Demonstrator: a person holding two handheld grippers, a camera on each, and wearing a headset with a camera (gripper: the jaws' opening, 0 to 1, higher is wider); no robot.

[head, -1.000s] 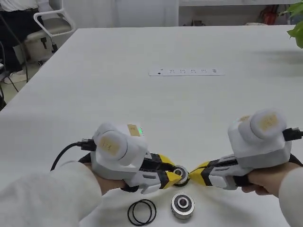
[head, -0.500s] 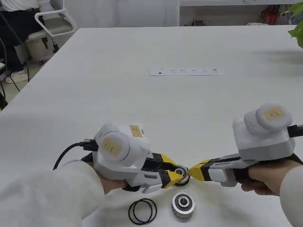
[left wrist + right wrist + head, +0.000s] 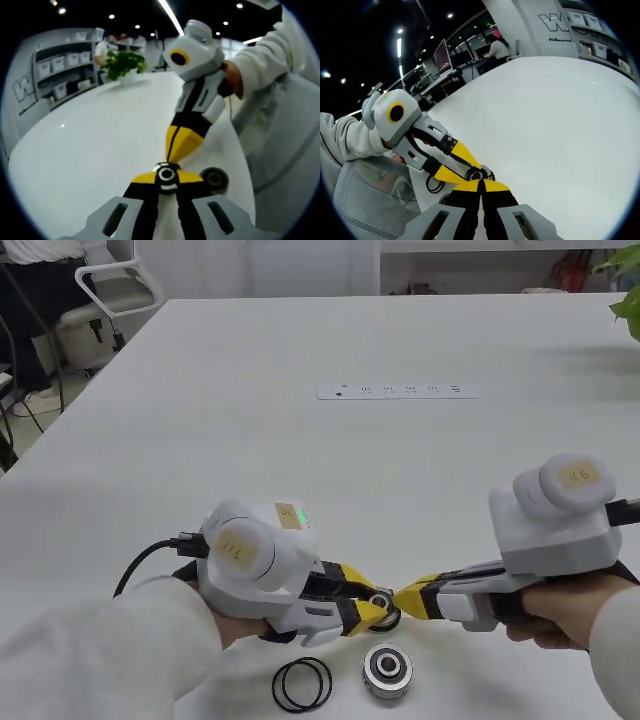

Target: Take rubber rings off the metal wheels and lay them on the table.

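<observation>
The left gripper point(image 3: 370, 611) clamps a small metal wheel point(image 3: 384, 612) between its yellow fingers, holding it just above the white desk point(image 3: 300, 440), apparently to steady it while the right gripper point(image 3: 404, 602) works at it from the opposite side. The right fingers are pressed nearly together against that wheel's rim. Whether they actually pinch its rubber band cannot be told. The held wheel is a shiny round disc with a dark centre. Nearer the person than it, a second wheel point(image 3: 386, 670) lies flat, and to the near left two thin black rubber rings point(image 3: 302, 685) lie overlapping.
</observation>
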